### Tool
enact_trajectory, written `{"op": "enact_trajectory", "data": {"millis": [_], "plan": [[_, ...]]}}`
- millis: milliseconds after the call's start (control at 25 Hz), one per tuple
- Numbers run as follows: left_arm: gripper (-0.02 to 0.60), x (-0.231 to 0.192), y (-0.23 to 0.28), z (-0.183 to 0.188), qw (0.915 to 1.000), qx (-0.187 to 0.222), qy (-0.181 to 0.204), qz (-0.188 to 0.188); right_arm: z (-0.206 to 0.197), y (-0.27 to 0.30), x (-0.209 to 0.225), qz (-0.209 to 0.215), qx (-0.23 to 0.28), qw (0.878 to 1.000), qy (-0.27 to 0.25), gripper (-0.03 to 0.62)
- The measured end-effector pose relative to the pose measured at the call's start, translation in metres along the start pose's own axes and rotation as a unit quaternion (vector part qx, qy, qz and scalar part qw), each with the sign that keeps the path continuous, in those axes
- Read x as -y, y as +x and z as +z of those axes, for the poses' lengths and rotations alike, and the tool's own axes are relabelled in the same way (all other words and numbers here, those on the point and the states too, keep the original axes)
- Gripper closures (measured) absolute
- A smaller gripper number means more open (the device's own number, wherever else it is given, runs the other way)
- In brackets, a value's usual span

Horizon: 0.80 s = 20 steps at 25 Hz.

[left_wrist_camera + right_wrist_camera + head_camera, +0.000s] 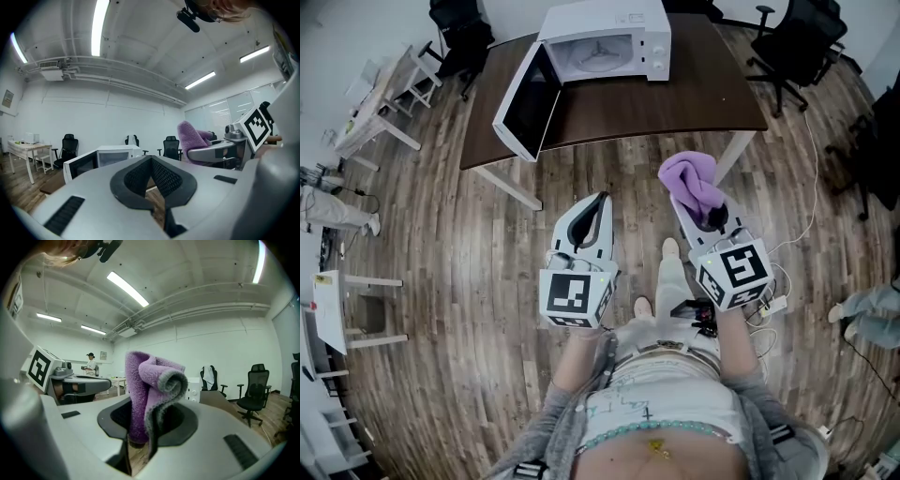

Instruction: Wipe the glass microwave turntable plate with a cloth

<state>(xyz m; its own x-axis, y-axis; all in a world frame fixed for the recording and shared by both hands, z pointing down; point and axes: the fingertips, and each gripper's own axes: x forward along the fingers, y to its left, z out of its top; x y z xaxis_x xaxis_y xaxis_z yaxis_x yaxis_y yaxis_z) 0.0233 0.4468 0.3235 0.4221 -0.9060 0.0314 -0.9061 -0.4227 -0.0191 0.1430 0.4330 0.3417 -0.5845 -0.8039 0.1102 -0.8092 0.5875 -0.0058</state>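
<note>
No text, label or number is legible.

Head view looks steeply down from above; microwave (605,42) sits upper centre. Both gripper views face level across the room. Left one catches the same microwave (110,157), lower left.

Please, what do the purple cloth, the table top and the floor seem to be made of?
Purple cloth: soft fleece or microfibre, matte; its surface is fuzzy and the fold is thick.
Table top: dark brown wood or laminate, smooth; which one cannot be told.
Floor: wood or wood-look planks; long grained boards with visible seams.
</note>
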Motion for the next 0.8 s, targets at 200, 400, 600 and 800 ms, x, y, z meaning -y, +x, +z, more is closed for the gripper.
{"op": "enact_trajectory", "data": {"millis": [200, 400, 600, 800], "plan": [[0.571, -0.019, 0.045, 0.0, 0.9998, -0.006, -0.008, 0.016, 0.008, 0.046, 0.028, 0.028, 0.002, 1.0, -0.012, 0.477], [0.571, -0.035, 0.101, 0.008, 0.9996, -0.01, -0.004, 0.027, 0.023, 0.091, 0.069, 0.045, 0.009, 0.999, -0.01, 0.477], [0.571, -0.041, 0.149, 0.014, 0.9991, -0.016, -0.006, 0.038, 0.032, 0.124, 0.103, 0.068, 0.005, 0.998, -0.011, 0.477], [0.571, -0.044, 0.19, 0.021, 0.9987, -0.017, -0.008, 0.049, 0.037, 0.148, 0.137, 0.089, 0.003, 0.996, -0.011, 0.477]]}}
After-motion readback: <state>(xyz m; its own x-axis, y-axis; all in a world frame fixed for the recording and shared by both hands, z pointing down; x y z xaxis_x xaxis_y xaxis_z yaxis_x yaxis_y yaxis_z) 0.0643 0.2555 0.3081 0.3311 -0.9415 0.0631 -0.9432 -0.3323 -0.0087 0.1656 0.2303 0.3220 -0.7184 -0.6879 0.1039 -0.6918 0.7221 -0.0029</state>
